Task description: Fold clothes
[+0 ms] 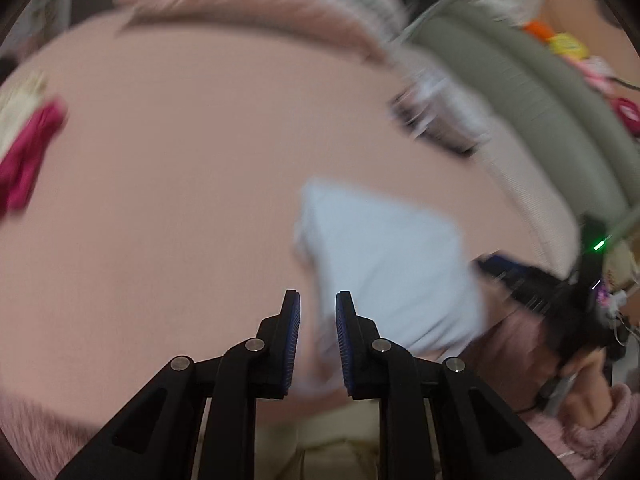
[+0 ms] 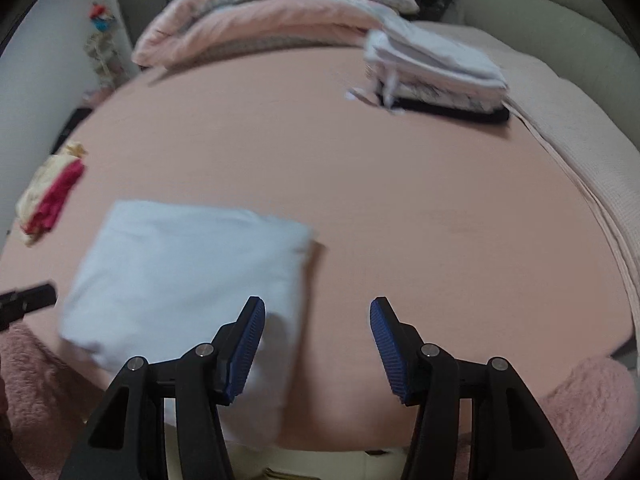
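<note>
A folded white garment [image 2: 180, 280] lies flat on the pink bed sheet [image 2: 400, 208], near the front edge. My right gripper [image 2: 318, 320] stands wide open, its left finger over the garment's right edge and nothing between its pads. In the blurred left wrist view the same garment [image 1: 384, 264] lies just ahead and to the right of my left gripper [image 1: 318, 308]. That gripper is open by a narrow gap, and white cloth shows behind the gap. The left gripper's tip [image 2: 28, 302] appears at the garment's left side, apart from it.
A stack of folded clothes [image 2: 436, 76] sits at the far right of the bed. A crimson and cream garment [image 2: 52, 196] lies at the left edge. Rolled pink bedding [image 2: 260, 12] lies along the far side, with a grey padded headboard [image 2: 540, 12] to its right.
</note>
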